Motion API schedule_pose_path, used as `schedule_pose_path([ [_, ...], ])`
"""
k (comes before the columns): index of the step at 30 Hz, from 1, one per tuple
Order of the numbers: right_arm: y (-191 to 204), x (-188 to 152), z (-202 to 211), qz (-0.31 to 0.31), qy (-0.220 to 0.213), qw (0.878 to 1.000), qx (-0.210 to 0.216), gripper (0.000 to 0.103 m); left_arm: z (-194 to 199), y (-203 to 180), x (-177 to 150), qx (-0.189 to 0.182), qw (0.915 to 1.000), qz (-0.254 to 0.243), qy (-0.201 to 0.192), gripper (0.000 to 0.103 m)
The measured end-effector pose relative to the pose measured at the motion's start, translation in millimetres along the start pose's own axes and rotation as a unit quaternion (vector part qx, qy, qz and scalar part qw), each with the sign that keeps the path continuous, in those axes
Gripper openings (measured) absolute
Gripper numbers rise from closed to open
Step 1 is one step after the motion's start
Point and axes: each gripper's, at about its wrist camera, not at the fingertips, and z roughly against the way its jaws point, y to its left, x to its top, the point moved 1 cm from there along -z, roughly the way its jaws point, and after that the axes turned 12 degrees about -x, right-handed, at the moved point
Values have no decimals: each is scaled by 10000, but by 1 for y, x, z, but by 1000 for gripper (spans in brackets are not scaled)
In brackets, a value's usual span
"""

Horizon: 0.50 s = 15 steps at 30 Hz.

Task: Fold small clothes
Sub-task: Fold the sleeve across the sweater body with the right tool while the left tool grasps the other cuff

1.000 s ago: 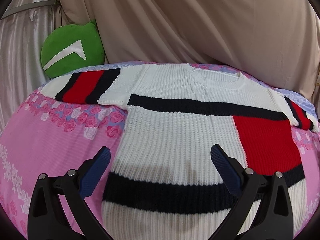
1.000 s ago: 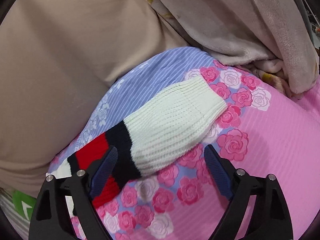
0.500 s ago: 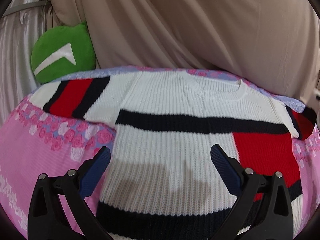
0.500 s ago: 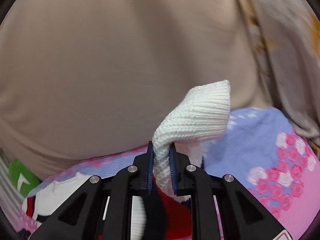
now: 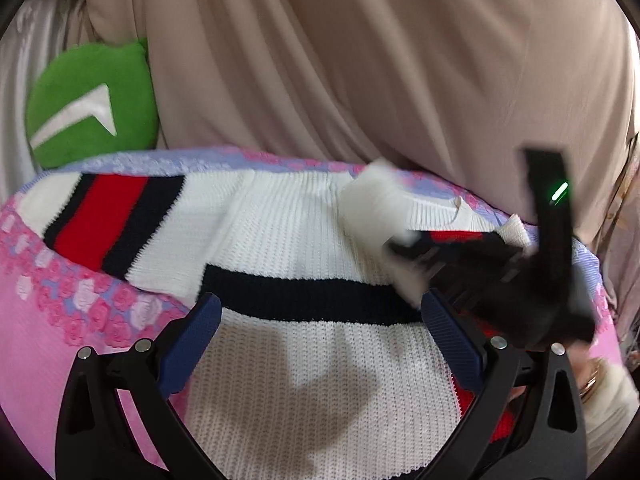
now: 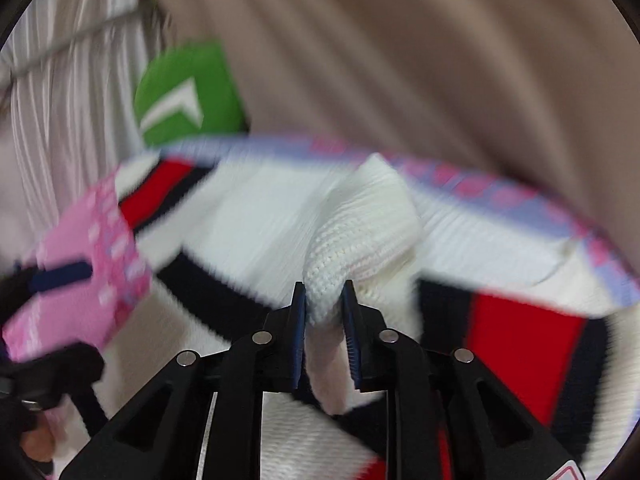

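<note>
Swung in over the sweater (image 5: pixel 304 248), its cuff (image 6: pixel 352 240) sits between right gripper's (image 6: pixel 325 300) opening jaws.

No readable text — only a white chevron-like sign, perhaps a logo, on the green cushion (image 5: pixel 90 106)

Right tool (image 6: pixel 325 300), earlier open over flat sleeve (image 6: pixel 360 232), now gripping it, jaws opening, across sweater (image 5: pixel 320 360).

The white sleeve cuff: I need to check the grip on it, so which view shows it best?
The right wrist view: the white sleeve cuff sits sharp and close between the right gripper pads, whose jaws are opening slightly. The left wrist view shows the cuff only as a blurred white patch above the sweater.
</note>
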Motion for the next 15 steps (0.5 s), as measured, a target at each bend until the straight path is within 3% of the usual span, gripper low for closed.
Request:
schedule_pose_path([
  [2, 16, -12, -10, 288, 203, 9994, 16, 23, -16, 13, 1, -152, 9995, 146, 246, 98],
  [4, 13, -22, 6, 398, 35, 9992, 7, 29, -31, 24, 0, -269, 9982, 308, 440, 98],
  [8, -28, -35, 61, -179, -439, 9988, -81, 47, -52, 39, -2, -525, 9944, 609, 691, 98],
  [11, -85, -55, 100, -750, -680, 9920, -756, 55, -67, 44, -2, -691, 9912, 720, 865, 98],
  [13, -123, -72, 113, -1110, -634, 9828, -1329, 56, -76, 50, -2, -606, 9905, 833, 911, 98],
  [15, -157, -87, 115, -1516, -479, 9740, -1616, 58, -83, 53, -1, -567, 9901, 913, 902, 98],
])
